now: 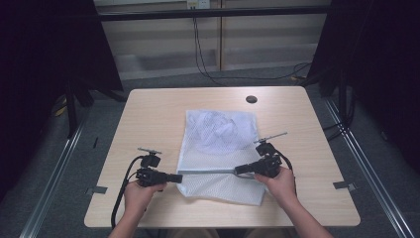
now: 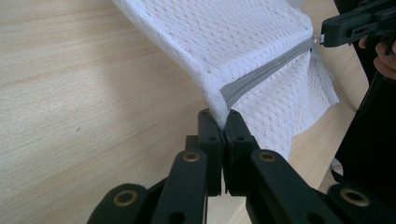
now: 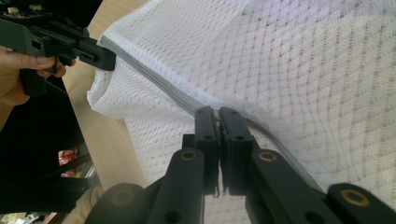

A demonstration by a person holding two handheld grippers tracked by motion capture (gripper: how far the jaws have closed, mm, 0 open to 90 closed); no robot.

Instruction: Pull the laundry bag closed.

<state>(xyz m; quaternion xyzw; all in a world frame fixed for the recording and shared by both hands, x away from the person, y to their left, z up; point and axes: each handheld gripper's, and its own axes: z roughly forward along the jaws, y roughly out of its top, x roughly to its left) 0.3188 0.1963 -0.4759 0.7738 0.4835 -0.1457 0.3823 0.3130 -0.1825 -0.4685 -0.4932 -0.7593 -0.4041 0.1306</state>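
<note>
Two black two-jaw grippers were at work on a white mesh laundry bag with a grey zipper, lying on a pale wooden table.

High view: the bag lay at the table's centre, with crumpled white cloth visible through the mesh at its 12 o'clock end. The zipper ran as a level grey line across the bag's lower half. The left gripper, at 9 o'clock of the bag, met the zipper's left end at the bag's edge; the right gripper, at 3 o'clock, met the zipper line farther along. A dark round hole lay in the tabletop at 1 o'clock of the bag.

Left gripper view: the left gripper had its jaws pressed together on the bag's corner, where the zipper ended. The mesh rose off the table and the zipper ran toward 2 o'clock, to the right gripper.

Right gripper view: the right gripper was clamped on the zipper, jaws closed with the grey tape between them. The bag spread from 12 to 3 o'clock; the left gripper held the zipper's far end at 10 o'clock.
</note>
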